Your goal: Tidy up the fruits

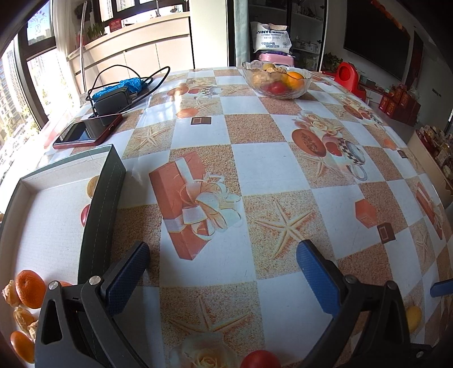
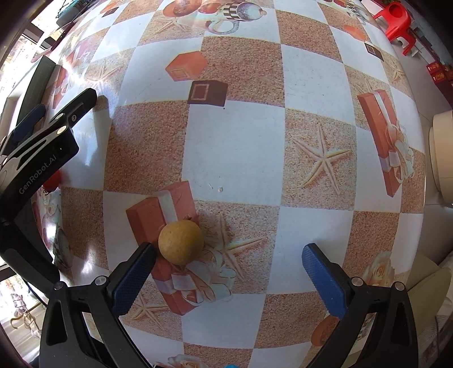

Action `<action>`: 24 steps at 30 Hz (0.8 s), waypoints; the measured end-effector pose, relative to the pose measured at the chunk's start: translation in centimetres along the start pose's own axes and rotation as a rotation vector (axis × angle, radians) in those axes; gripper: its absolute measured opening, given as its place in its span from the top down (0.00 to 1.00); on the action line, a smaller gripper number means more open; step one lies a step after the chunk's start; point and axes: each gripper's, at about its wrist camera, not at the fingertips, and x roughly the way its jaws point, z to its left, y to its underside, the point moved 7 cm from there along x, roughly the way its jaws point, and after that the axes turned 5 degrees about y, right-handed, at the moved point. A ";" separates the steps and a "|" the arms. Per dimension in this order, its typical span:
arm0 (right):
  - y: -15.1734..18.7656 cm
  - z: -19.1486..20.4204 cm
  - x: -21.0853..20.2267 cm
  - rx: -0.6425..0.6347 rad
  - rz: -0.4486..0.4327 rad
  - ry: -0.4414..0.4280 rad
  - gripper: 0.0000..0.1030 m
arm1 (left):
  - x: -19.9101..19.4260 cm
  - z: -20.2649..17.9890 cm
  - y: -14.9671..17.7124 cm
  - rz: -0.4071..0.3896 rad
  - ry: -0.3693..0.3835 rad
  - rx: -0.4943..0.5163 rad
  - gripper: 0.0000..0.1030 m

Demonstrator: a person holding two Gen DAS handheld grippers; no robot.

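Note:
In the right wrist view a round yellow fruit [image 2: 181,242] lies on the patterned tablecloth between my right gripper's [image 2: 229,271] open fingers, close to the left pad [image 2: 133,278]. My left gripper [image 1: 223,269] is open over bare cloth with nothing between its pads. It also shows at the left of the right wrist view as the left gripper [image 2: 61,106]. A red fruit [image 1: 256,359] sits just under it, partly hidden. A dark-rimmed box [image 1: 104,203] to its left holds tangerines [image 1: 29,288] and peeled pieces. The yellow fruit [image 1: 413,314] is also visible at the right.
A glass bowl [image 1: 276,79] with an orange and other fruit stands at the far side. A red phone [image 1: 85,133], a black charger [image 1: 113,99] with cable and a blue bag lie far left. A red chair [image 2: 396,17] stands beyond the table edge.

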 end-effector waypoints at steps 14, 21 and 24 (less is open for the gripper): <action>0.9 1.1 -0.1 0.003 -0.027 0.001 0.00 | 0.0 0.0 0.0 -0.001 0.000 0.000 0.00; 0.6 1.0 -0.1 0.002 -0.019 0.000 0.00 | 0.0 0.0 0.0 -0.001 0.000 0.000 0.00; 0.6 1.0 -0.1 0.001 -0.025 0.000 0.00 | 0.0 0.0 0.0 -0.001 0.000 0.000 0.00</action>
